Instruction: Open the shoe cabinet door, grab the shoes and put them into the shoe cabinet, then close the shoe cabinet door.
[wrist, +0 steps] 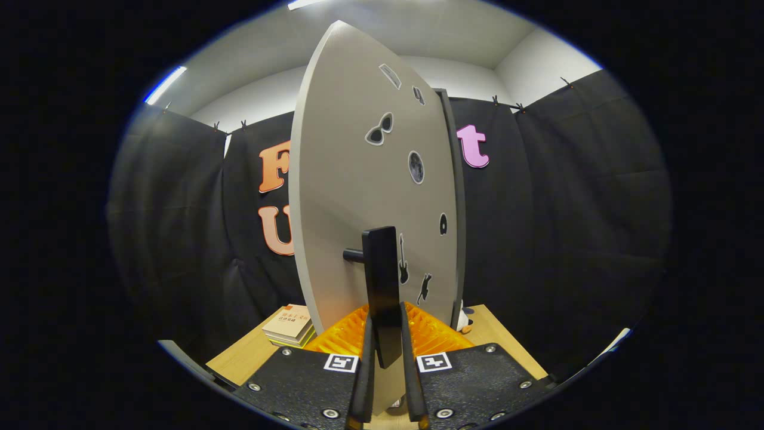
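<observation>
So over on the left there's a small stack of books (290, 325) lying flat on the light wooden tabletop (239, 361), just beside the door's lower edge. Then dead centre you've got the pale grey cabinet door (352, 179), swung out edge-on toward the camera, with a bunch of little black stickers on its face: sunglasses (379, 129), a round one (416, 166), a guitar (403, 260). The flat black bar handle (382, 286) stands upright off the door on a short peg, and the gripper (387, 343) is clamped right on the handle's lower end, both fingers pressed against its sides. Behind the door's right edge you can just see the dark frame of the shoe cabinet (458, 197). Can't see shoes clearly.
</observation>
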A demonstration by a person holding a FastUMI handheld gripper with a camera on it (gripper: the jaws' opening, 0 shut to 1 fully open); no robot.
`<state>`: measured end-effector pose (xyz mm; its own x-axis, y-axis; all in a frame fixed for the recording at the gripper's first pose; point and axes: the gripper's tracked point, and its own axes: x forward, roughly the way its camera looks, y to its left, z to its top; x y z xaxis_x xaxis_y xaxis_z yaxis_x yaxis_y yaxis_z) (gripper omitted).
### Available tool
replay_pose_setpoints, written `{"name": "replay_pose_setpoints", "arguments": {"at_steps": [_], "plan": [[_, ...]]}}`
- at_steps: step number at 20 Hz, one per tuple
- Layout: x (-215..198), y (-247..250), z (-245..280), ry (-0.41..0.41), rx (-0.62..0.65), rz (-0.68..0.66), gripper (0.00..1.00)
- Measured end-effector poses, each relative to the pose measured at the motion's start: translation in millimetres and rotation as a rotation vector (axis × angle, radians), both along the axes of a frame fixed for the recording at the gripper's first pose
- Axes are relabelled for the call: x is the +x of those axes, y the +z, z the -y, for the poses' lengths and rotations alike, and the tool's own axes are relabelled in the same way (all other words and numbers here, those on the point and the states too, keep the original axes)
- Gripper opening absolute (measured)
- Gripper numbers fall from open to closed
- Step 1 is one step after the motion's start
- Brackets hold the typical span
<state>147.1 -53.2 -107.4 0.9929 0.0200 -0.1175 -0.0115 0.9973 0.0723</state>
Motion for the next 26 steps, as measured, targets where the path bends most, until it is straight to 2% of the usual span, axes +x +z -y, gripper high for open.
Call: {"name": "replay_pose_setpoints", "arguments": {"at_steps": [4,10,12,15,18,21,23,26], "plan": [[-13.4,-1.6,33.1,-0.038,0.027,0.000,0.21],[-21.5,-15.6,111.4,-0.167,0.055,-0.032,0.19],[-22.9,-15.0,123.8,-0.155,0.065,-0.026,0.14],[-23.3,-19.3,129.9,-0.097,0.085,-0.042,0.15],[-24.3,-23.1,147.7,-0.101,0.105,-0.068,0.15],[-26.8,-22.5,148.9,-0.091,0.061,-0.082,0.15],[-33.0,-14.7,154.8,-0.112,0.059,-0.075,0.15],[-40.9,-2.4,167.0,-0.194,0.113,-0.060,0.17]]}}
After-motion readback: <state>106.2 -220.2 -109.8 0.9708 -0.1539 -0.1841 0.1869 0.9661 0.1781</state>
